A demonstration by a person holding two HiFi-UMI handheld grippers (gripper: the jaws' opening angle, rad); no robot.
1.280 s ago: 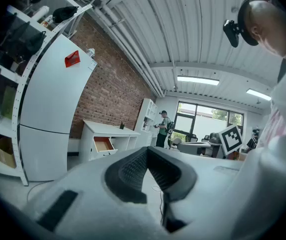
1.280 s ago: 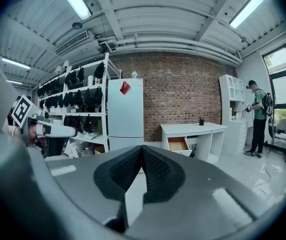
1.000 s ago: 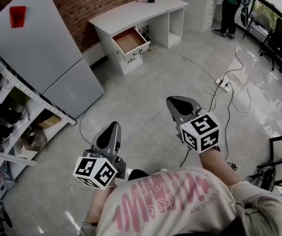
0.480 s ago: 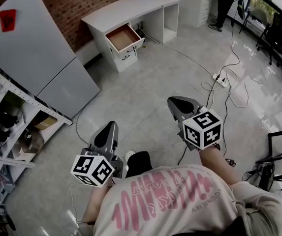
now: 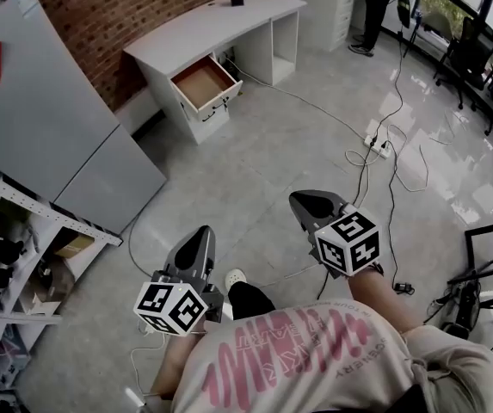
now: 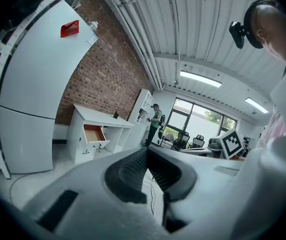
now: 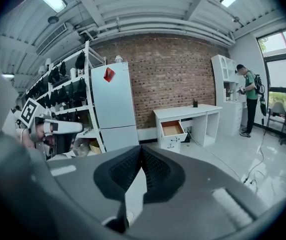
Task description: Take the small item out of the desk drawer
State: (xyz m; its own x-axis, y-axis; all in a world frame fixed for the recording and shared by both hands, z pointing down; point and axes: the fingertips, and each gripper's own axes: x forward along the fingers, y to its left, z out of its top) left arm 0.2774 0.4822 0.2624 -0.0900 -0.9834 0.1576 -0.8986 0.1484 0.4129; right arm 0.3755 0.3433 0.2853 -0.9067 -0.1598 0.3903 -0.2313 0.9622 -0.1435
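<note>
Left gripper point(image 5: 196, 241) and right gripper point(image 5: 311, 206): jaws closed, holding nothing. Desk point(image 5: 196, 31) drawer point(image 5: 201, 83) open, well apart from them.

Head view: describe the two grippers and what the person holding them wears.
Both the left gripper and the right gripper are grey tapering shells with dark ribbed pads inside. Each carries a white cube printed with black square markers. The person wears a pale T-shirt with pink lettering.

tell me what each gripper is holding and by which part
Nothing is held: the left gripper and right gripper are both shut and empty, well short of the open drawer.
</note>
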